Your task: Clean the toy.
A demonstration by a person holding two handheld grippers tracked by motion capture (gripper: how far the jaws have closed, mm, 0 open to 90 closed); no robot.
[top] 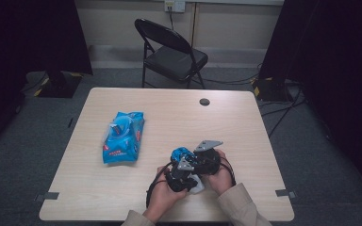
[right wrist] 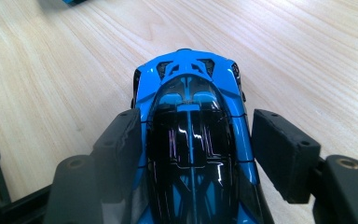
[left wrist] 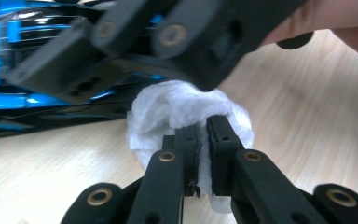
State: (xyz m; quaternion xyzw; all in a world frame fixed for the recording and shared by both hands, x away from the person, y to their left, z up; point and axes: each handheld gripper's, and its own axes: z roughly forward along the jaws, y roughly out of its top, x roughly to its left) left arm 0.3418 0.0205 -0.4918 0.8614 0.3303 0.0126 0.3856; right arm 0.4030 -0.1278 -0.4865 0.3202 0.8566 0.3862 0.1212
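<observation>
The left gripper (left wrist: 204, 140) is pinching a crumpled white wipe (left wrist: 186, 109) against the glossy blue toy car (right wrist: 191, 135); the right gripper (right wrist: 191, 144) is clamping that car, right of the blue wipes packet (top: 123, 137).

I saw a small blue and black toy car (right wrist: 191, 140), glossy, with a dark canopy, lifted above the counter (right wrist: 51, 70) near its front edge, nose pointing away in the right gripper view. Just beside its body was a crumpled white wipe (left wrist: 186, 109), bunched into a soft wad and pinched along one fold.
</observation>
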